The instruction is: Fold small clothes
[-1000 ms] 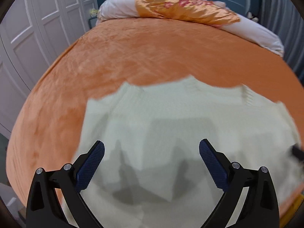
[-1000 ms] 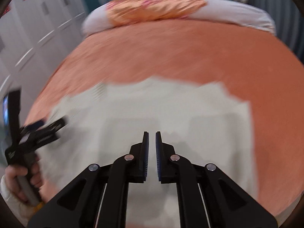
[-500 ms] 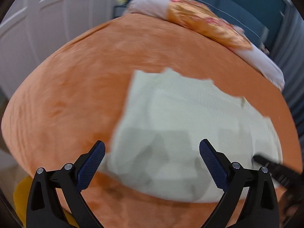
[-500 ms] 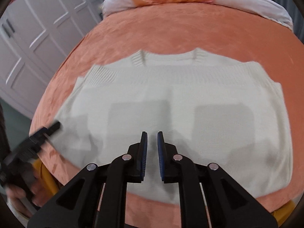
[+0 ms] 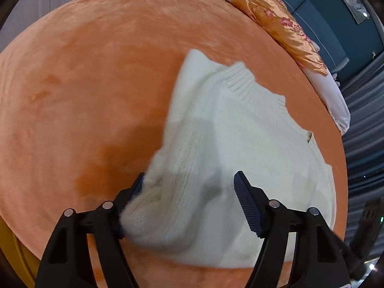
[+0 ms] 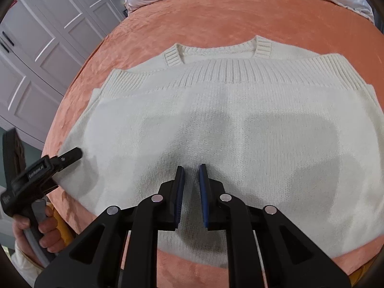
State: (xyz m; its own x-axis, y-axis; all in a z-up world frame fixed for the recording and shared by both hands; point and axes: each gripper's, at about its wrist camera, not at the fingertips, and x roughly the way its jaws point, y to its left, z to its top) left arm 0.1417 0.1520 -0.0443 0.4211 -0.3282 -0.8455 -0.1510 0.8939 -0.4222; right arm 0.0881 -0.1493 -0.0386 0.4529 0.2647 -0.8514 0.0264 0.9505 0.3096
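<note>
A cream knit sweater (image 6: 240,120) lies folded in half on the orange bed cover (image 6: 216,16), its ribbed hem near the collar at the far side. In the left wrist view the sweater (image 5: 240,144) fills the middle right. My left gripper (image 5: 189,184) is open, its jaws spread around the sweater's left near corner, which bunches against the left finger. It also shows in the right wrist view (image 6: 69,154) at the sweater's left edge. My right gripper (image 6: 192,170) hovers over the sweater's near middle, jaws almost together with a narrow gap and nothing between them.
White pillows and an orange floral quilt (image 5: 283,21) lie at the head of the bed. White wardrobe doors (image 6: 43,43) stand to the left. A person's hand (image 6: 36,230) holds the left gripper's handle by the bed's near left edge.
My left gripper has swung to the sweater's left near corner and the cloth now lies between its jaws. My right gripper has come lower and closer over the sweater.
</note>
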